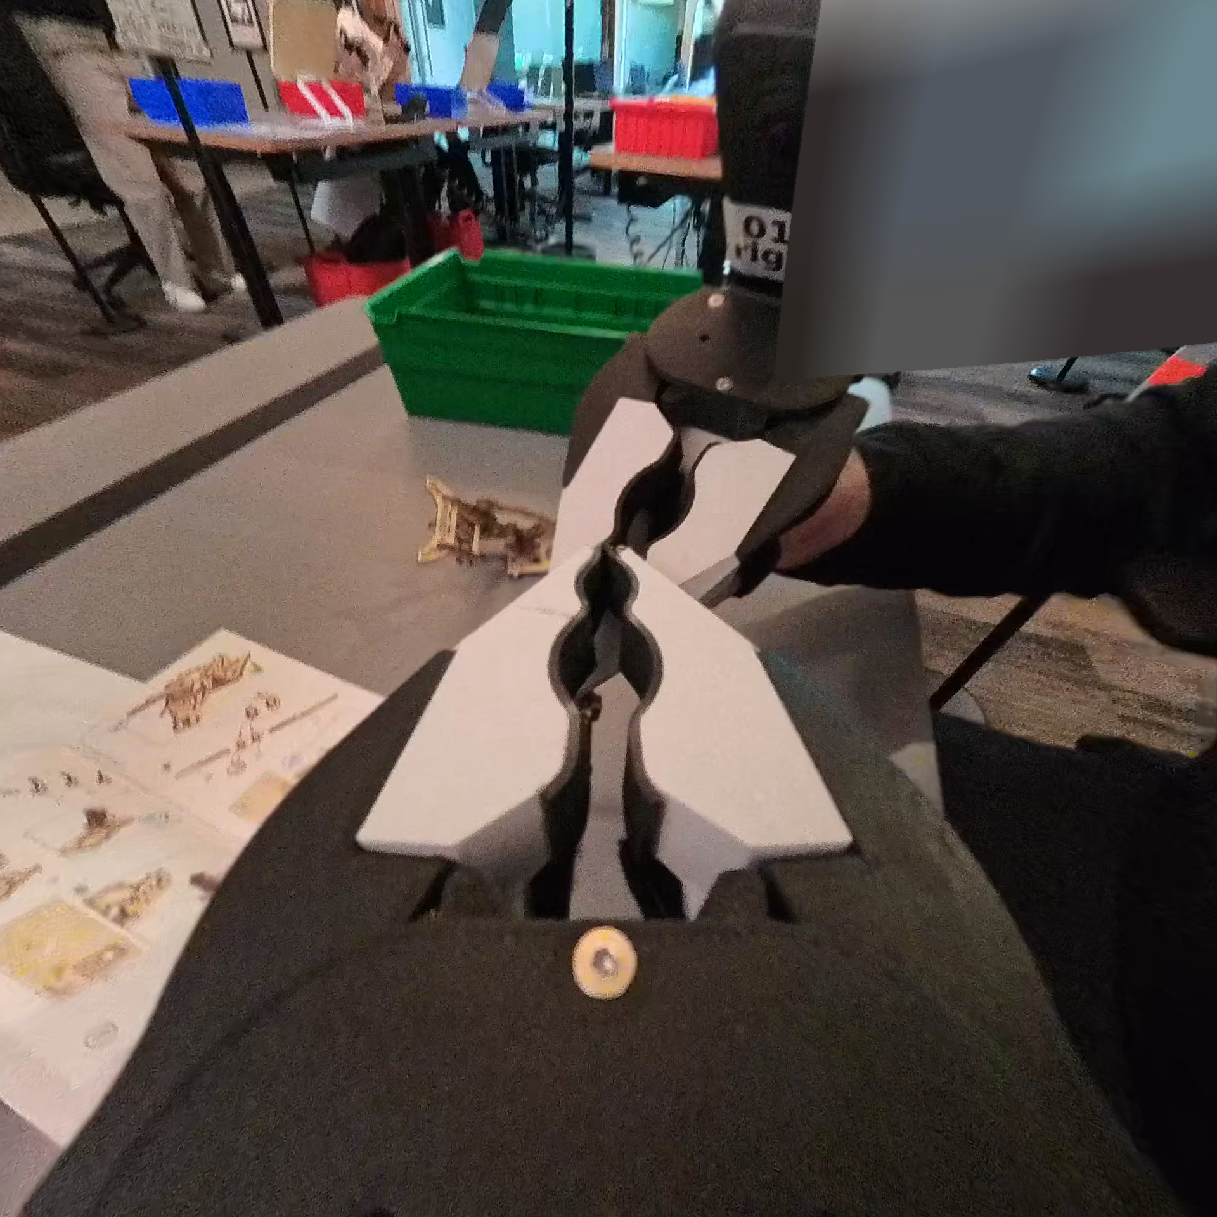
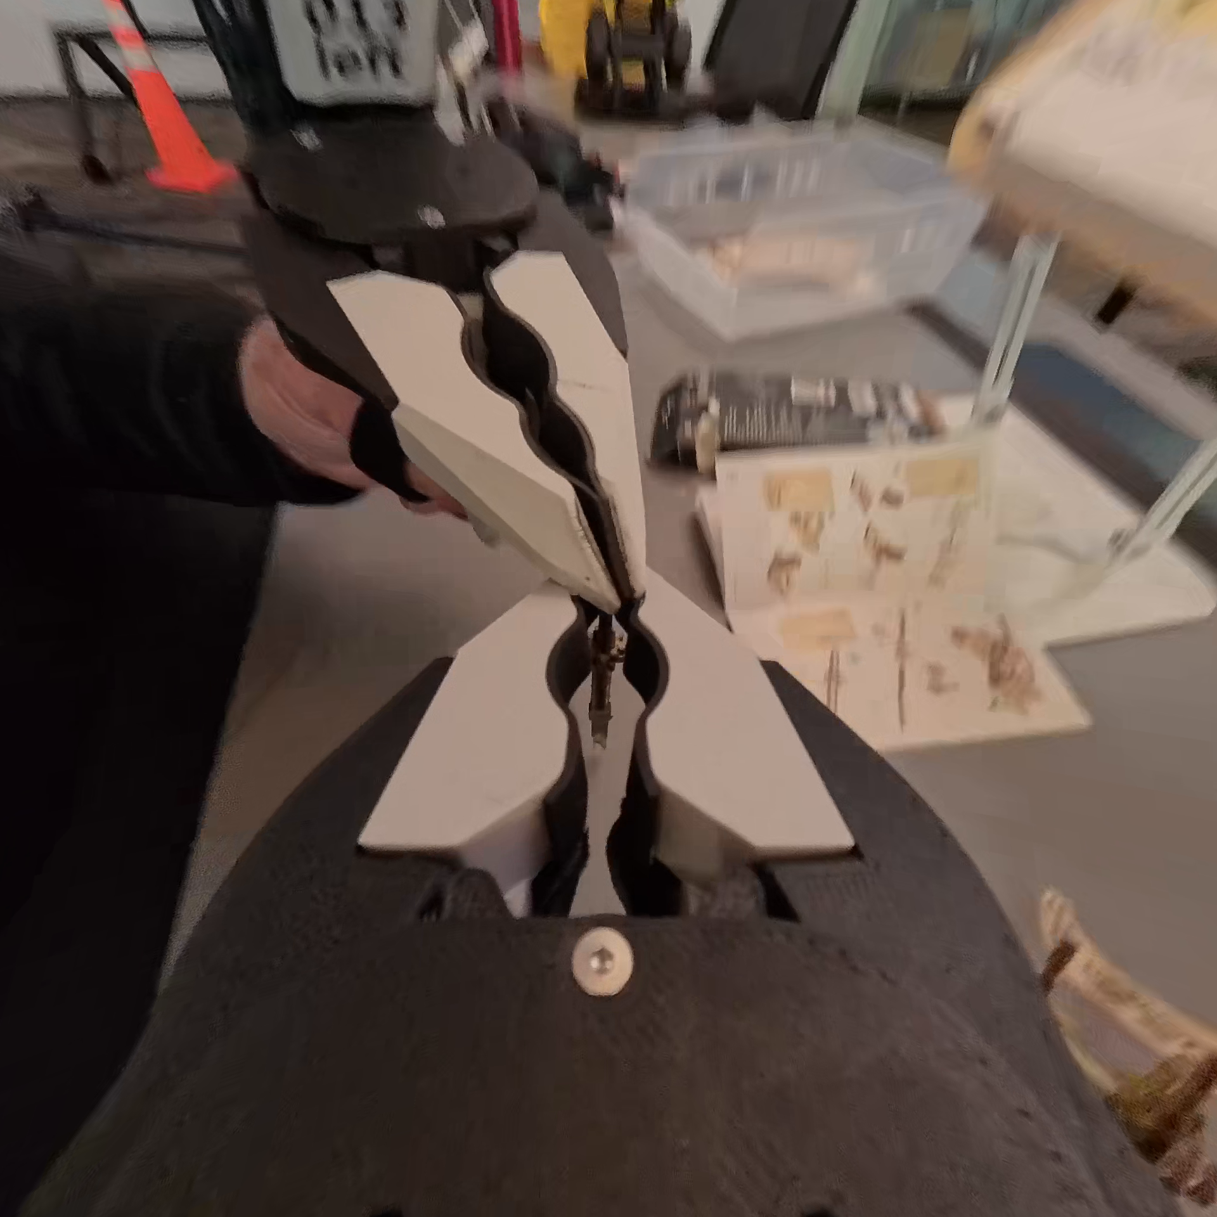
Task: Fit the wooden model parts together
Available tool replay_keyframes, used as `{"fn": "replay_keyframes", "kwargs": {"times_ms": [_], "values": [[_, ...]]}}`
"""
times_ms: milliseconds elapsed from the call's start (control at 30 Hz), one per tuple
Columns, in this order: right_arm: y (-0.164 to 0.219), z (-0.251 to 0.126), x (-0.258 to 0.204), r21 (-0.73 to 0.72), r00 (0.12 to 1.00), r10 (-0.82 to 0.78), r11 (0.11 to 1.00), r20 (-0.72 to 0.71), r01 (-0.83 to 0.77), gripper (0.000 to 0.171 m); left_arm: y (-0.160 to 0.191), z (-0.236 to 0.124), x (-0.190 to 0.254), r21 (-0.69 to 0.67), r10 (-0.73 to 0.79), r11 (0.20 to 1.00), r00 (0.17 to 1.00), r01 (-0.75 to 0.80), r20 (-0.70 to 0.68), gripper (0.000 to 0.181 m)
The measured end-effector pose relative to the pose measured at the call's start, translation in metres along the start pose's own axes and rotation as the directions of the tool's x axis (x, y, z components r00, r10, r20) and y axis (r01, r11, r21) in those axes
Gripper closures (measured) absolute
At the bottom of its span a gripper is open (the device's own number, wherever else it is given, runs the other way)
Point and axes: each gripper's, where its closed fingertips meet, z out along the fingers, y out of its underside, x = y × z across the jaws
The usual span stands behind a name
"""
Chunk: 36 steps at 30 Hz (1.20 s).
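My two grippers meet tip to tip above the grey table (image 1: pixel 263 540). In the right wrist view my right gripper (image 2: pixel 609 609) is shut on a thin dark wooden part (image 2: pixel 601 678) that runs back between its white fingers (image 2: pixel 711 724). My left gripper (image 2: pixel 622 589) comes in from the upper left and touches the part's front end. In the left wrist view my left gripper (image 1: pixel 604 560) is shut, with a small dark piece (image 1: pixel 588 701) showing between its fingers. My right gripper (image 1: pixel 619 545) comes down from the upper right against its tips.
A partly built wooden model (image 1: pixel 487 527) lies on the table beyond the grippers, with a green bin (image 1: pixel 527 342) behind it. An instruction sheet (image 1: pixel 132 823) lies at the left. The right wrist view shows a clear plastic box (image 2: pixel 790 230), a black leaflet (image 2: pixel 790 415) and another wooden piece (image 2: pixel 1133 1054). One gripper's finger ends stand about 4 cm off the other's. From either gripper's tips it is about 20 cm to the partly built wooden model (image 1: pixel 487 527).
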Motion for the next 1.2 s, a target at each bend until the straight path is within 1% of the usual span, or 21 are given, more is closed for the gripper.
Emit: {"fn": "replay_keyframes", "kwargs": {"times_ms": [33,67,100,133,167,233,300,333,367,433,500,533,567,600,633,667,700,767,867,1000,1200], "values": [[0.009,0.006,0.000,0.026,1.000,0.024,0.999,0.011,-0.024,0.171,0.011,0.004,-0.002,0.018,-0.034,0.999,0.999,0.034,-0.003,0.181],[0.012,0.007,0.000,0.026,0.997,0.064,0.998,0.029,-0.065,0.170,0.010,0.004,-0.004,0.072,-0.121,0.990,0.992,0.122,-0.026,0.181],[0.010,0.006,0.002,0.003,1.000,0.025,1.000,0.000,-0.025,0.171,0.007,0.005,-0.002,0.059,-0.097,0.993,0.995,0.098,-0.021,0.181],[-0.001,0.001,0.002,0.022,1.000,0.014,1.000,0.001,-0.014,0.171,-0.004,0.003,0.000,0.069,-0.035,0.997,0.999,0.035,-0.008,0.181],[-0.012,-0.005,0.000,0.049,1.000,0.012,0.999,0.007,-0.013,0.171,-0.016,0.002,0.003,0.078,-0.030,0.996,0.999,0.032,-0.022,0.181],[-0.013,-0.007,0.002,0.036,1.000,-0.016,0.999,-0.014,0.017,0.170,-0.018,0.002,0.005,0.045,0.015,0.999,1.000,-0.015,-0.004,0.181],[0.012,0.005,0.004,0.012,0.999,0.038,0.999,-0.007,-0.038,0.169,0.012,0.008,-0.003,-0.010,-0.049,0.999,0.999,0.049,0.007,0.181],[0.013,0.007,0.002,0.034,0.997,0.070,0.997,0.020,-0.071,0.170,0.011,0.009,-0.003,0.056,-0.100,0.993,0.995,0.100,-0.013,0.181],[0.012,0.006,0.002,0.010,0.999,0.035,0.999,0.002,-0.035,0.170,0.009,0.008,-0.003,0.057,-0.107,0.993,0.994,0.107,-0.010,0.181],[-0.010,-0.004,0.000,0.060,1.000,0.020,0.998,0.017,-0.021,0.171,-0.015,0.005,0.004,0.086,-0.055,0.995,0.998,0.057,-0.022,0.181],[-0.021,-0.010,0.001,0.088,1.000,-0.004,0.996,-0.001,0.004,0.171,-0.028,0.006,0.007,0.066,0.002,0.998,1.000,-0.002,0.000,0.181],[-0.015,-0.007,0.001,0.084,1.000,0.008,0.996,0.004,-0.008,0.171,-0.022,0.008,0.007,0.050,0.000,0.999,1.000,0.000,0.001,0.181],[0.002,0.002,0.002,0.046,1.000,0.029,0.999,0.006,-0.029,0.171,-0.006,0.014,0.005,0.017,-0.025,1.000,1.000,0.025,-0.007,0.181],[0.013,0.008,0.003,0.053,0.998,0.057,0.997,0.011,-0.057,0.171,0.008,0.020,0.005,0.005,-0.059,0.998,0.998,0.059,-0.013,0.181],[0.015,0.008,0.003,0.059,0.995,0.095,0.994,0.037,-0.097,0.171,0.006,0.020,0.007,0.050,-0.115,0.992,0.992,0.117,-0.042,0.181],[0.012,0.007,0.003,0.047,0.998,0.061,0.997,0.027,-0.062,0.171,0.004,0.021,0.009,0.027,-0.104,0.994,0.994,0.105,-0.045,0.181],[0.005,0.003,0.002,0.056,0.998,0.060,0.997,0.035,-0.062,0.171,-0.005,0.021,0.011,0.039,-0.065,0.997,0.997,0.067,-0.049,0.181],[-0.008,-0.005,0.004,0.102,0.988,0.124,0.986,0.097,-0.134,0.171,-0.018,0.015,0.010,0.053,-0.067,0.996,0.995,0.071,-0.069,0.181],[-0.009,-0.014,0.010,0.142,0.959,0.216,0.960,0.183,-0.243,0.171,-0.028,0.002,-0.008,0.114,-0.132,0.984,0.989,0.138,-0.061,0.181],[-0.009,-0.018,0.008,0.153,0.929,0.249,0.942,0.272,-0.298,0.171,-0.024,0.005,-0.014,0.071,-0.140,0.987,0.989,0.143,-0.057,0.181],[-0.002,-0.016,0.007,0.109,0.908,0.286,0.937,0.305,-0.332,0.171,-0.015,0.012,-0.016,0.030,-0.168,0.985,0.982,0.171,-0.087,0.181]]}}
